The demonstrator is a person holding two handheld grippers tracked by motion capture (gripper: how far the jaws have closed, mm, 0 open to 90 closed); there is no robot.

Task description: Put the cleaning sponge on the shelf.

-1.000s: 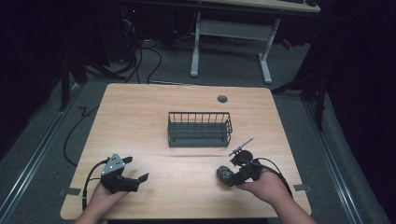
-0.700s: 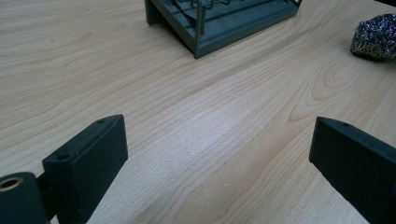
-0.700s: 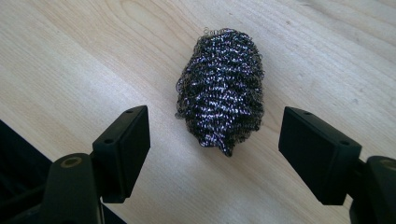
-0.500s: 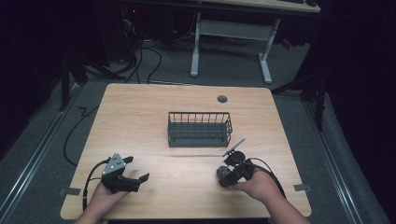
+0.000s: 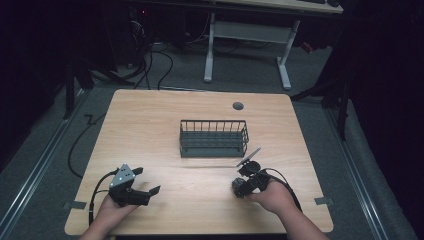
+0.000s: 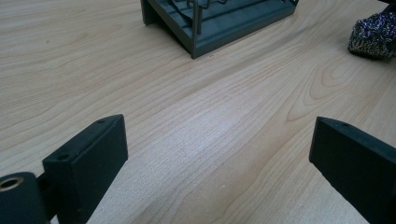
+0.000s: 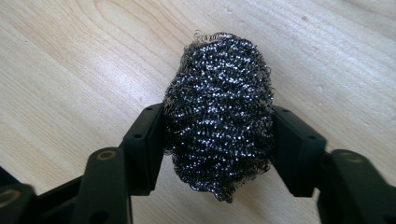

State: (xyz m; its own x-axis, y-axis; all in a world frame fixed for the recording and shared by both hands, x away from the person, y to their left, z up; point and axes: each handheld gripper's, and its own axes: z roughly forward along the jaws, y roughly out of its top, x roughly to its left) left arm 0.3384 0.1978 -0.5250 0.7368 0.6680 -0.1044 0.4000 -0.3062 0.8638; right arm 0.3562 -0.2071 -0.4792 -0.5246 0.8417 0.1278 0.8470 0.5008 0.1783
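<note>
A dark steel-wool scouring pad (image 7: 218, 116) is squeezed between the two black jaws of my right gripper (image 7: 218, 144), low over the wooden table. In the high view that right gripper (image 5: 243, 186) sits near the front right of the table with the pad (image 5: 238, 187) at its tip. From the left gripper view the pad (image 6: 373, 35) shows at the far right. My left gripper (image 5: 148, 194) rests near the front left; its jaws (image 6: 219, 163) stand wide apart with bare wood between them. A dark wire basket (image 5: 214, 138) stands mid-table, beyond both grippers.
The basket's corner (image 6: 196, 44) lies ahead of the left gripper. A round cable hole (image 5: 238, 106) is in the table's far side. A white desk frame (image 5: 245, 35) and cables stand on the floor beyond. Table edges are close to both hands.
My right gripper, with the scouring pad in it, has shifted slightly left and toward the front edge. The left gripper has stayed put.
</note>
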